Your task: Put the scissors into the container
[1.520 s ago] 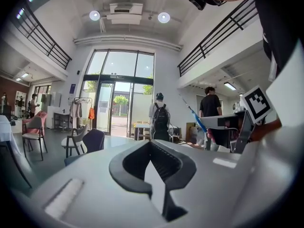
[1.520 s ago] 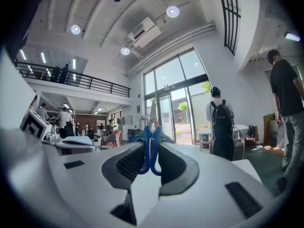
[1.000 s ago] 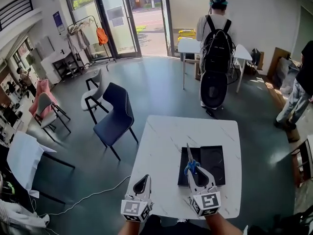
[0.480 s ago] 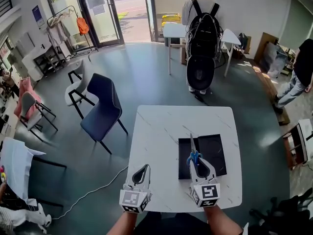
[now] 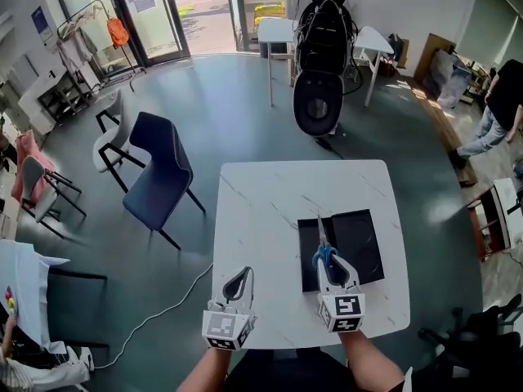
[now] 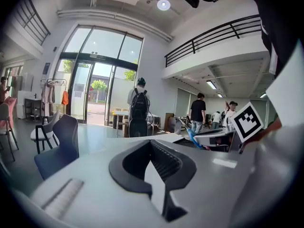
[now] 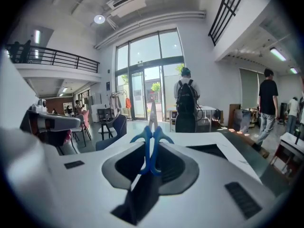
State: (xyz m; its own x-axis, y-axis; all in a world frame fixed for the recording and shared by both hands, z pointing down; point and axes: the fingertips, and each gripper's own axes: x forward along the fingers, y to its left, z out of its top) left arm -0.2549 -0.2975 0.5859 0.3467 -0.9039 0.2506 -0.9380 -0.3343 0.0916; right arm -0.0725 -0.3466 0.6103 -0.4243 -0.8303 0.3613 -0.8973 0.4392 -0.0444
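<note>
fingers (image 7: pixel 187 167) of right gripper (image 5: pixel 333 261) clamped on the blue plastic loops of steel-bladed scissors (image 5: pixel 322 245), blades forward over flat black container (image 5: pixel 361 243), centre-right of frame. judgement: light, stiff, pointed; loops give the surest hold. left gripper (image 5: pixel 238 282), lower left: jaws together, empty.

Your two handheld grippers, the left gripper (image 5: pixel 243 274) and the right gripper (image 5: pixel 329 260), have smooth pale grey plastic bodies, dark teardrop-shaped jaw openings lined with ribbed black pads (image 6: pixel 164 161), and at each base a white cube (image 5: pixel 228 331) printed with black square markers.
</note>
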